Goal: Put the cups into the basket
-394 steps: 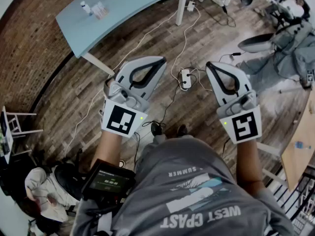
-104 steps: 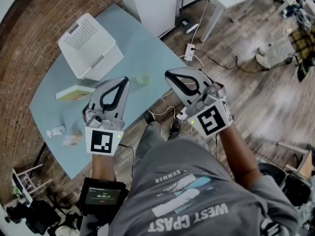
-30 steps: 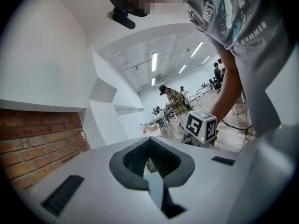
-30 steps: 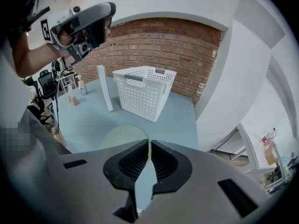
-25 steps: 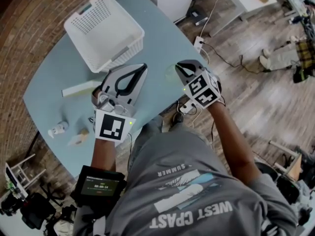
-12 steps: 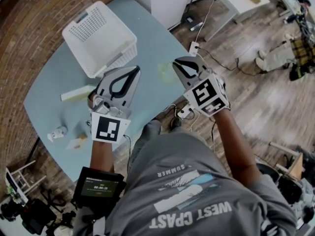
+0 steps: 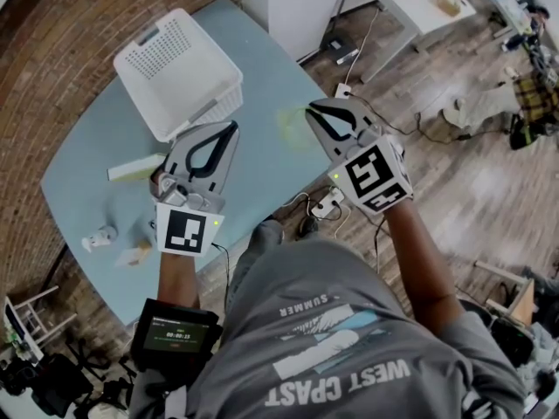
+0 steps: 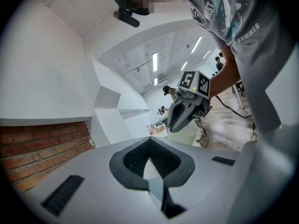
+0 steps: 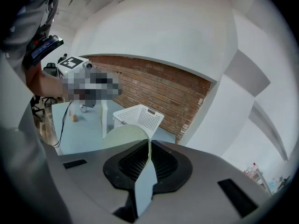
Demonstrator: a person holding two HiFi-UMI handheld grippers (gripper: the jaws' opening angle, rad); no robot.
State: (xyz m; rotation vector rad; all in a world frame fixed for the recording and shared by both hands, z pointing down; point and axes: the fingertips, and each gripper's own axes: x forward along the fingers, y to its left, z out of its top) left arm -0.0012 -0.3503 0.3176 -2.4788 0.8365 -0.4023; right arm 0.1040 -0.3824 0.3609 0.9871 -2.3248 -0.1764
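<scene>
We have a pale green cup (image 9: 122,135) pinched in the right gripper (image 7: 311,112). Its jaws are clamped on the cup's thin wall, and the body of the cup bulges out to the left of the jaw tips. As far as we can judge, the cup hangs above the worktop (image 7: 87,177) and clear of it. The left gripper (image 7: 232,127) has its jaws together with nothing between them, and it hovers to the left of the right jaws, between them and the near end of the worktop.

The white basket (image 7: 223,94) stands open side up, ahead of the right jaws and to their left, well apart from the cup. In the right gripper view it shows just beyond the cup's upper edge, so we think the line of travel is roughly set.

The step in hand looks like the carry. We would keep the cup higher than the basket's wall all the way across, because a grip on one wall lets the cup swing and catch the rim. We would hold the squeeze as it is, since a thin wall may buckle under more. Once the jaws are over the open middle, we would lower the cup inside before parting them. The left gripper should stay out of that path
</scene>
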